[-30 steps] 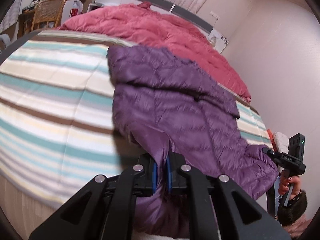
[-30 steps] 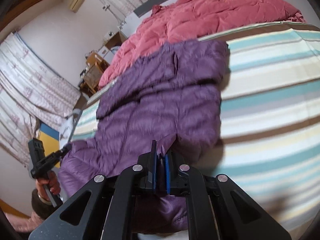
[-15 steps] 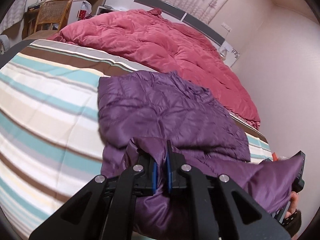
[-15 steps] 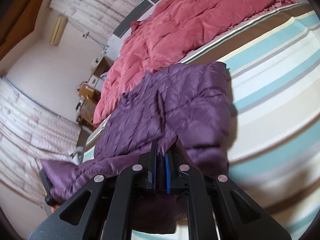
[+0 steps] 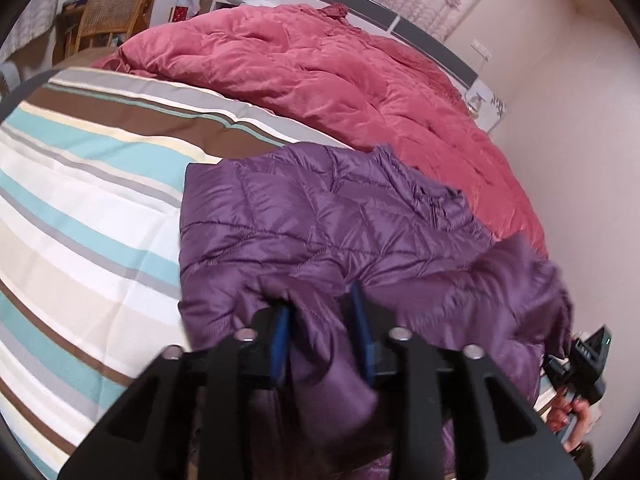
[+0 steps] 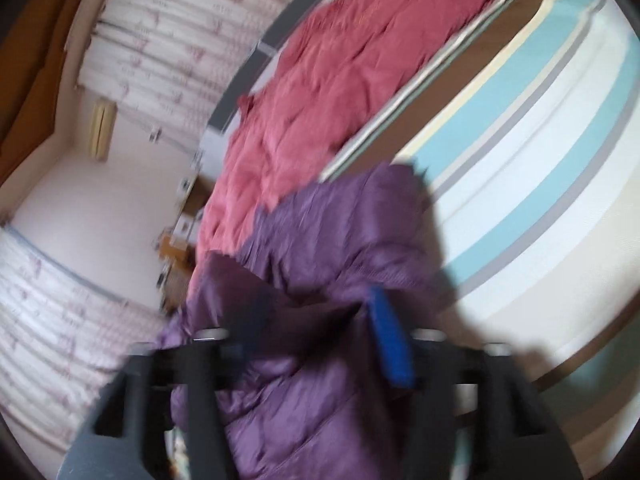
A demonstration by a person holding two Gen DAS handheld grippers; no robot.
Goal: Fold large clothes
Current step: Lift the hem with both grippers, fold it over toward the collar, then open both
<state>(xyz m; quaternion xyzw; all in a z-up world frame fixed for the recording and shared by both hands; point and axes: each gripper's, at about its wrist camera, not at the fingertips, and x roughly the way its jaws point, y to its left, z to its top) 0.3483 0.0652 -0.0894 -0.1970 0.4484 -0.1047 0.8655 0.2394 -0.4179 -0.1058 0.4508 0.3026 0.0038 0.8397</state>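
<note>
A purple quilted down jacket [image 5: 328, 216] lies on the striped bedspread [image 5: 80, 200], its lower part folded up over its upper part. My left gripper [image 5: 322, 320] stands open, its blue pads apart with the jacket's hem lying loose between them. My right gripper [image 6: 320, 320] is also open, wide apart over the jacket [image 6: 340, 240]; that view is blurred. The right gripper also shows in the left wrist view [image 5: 580, 364] at the jacket's far corner.
A crumpled pink duvet [image 5: 340, 80] covers the head half of the bed, just beyond the jacket. A wicker chair [image 5: 112, 12] and a desk stand past the bed's left side. A wall [image 5: 580, 140] runs along the right side.
Both grippers carried the jacket's hem forward over its upper part, then opened and let go of it. The right wrist view swung and blurred.
</note>
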